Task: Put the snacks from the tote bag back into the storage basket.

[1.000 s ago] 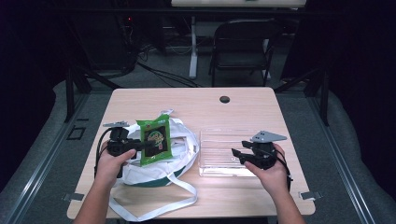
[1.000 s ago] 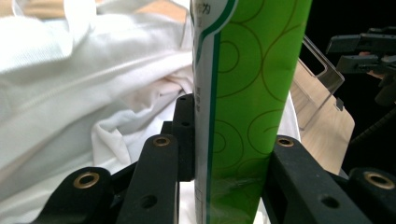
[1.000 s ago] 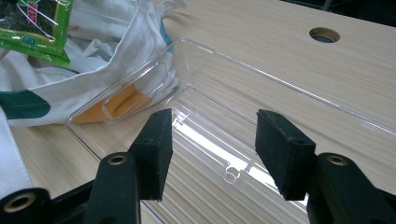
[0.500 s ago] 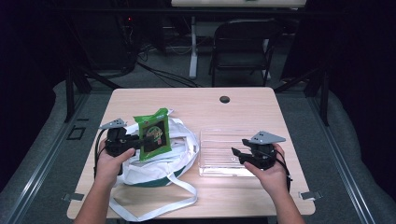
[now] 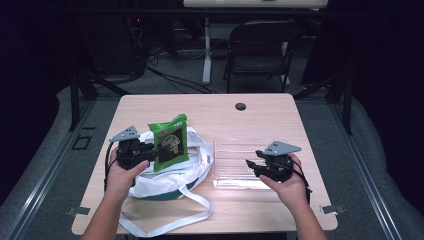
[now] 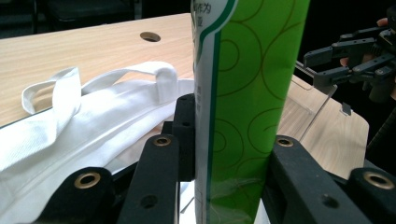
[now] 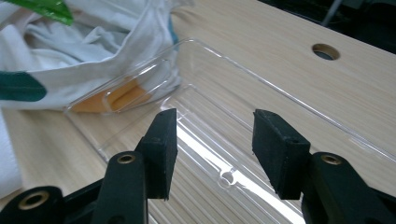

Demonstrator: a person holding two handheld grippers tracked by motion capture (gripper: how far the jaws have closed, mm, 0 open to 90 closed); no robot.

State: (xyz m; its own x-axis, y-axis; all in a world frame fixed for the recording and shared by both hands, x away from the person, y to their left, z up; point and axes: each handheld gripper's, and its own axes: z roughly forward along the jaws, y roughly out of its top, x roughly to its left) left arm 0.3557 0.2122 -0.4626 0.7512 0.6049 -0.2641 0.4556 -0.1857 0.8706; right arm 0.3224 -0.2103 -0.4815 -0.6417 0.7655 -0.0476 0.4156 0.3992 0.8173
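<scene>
A green snack packet [image 5: 170,141] [image 6: 252,98] is held upright above a white cloth tote bag [image 5: 170,172] [image 6: 93,121] at the table's left. My left gripper [image 5: 150,151] [image 6: 224,177] is shut on the packet's lower edge. A clear plastic tray [image 5: 235,162] [image 7: 261,126] lies on the table to the right of the bag, with nothing in it. My right gripper [image 5: 250,167] [image 7: 210,140] hangs open over the tray's near right part. In the left gripper view, the right gripper [image 6: 327,60] shows far off at the upper right.
The wooden table [image 5: 210,112] has a round cable hole [image 5: 240,106] at the back middle. The bag's long white strap [image 5: 175,220] trails toward the front edge. A dark folding chair [image 5: 260,55] stands behind the table.
The left gripper has lifted the green packet up out of the bag and turned it more upright. The right gripper has stayed over the tray.
</scene>
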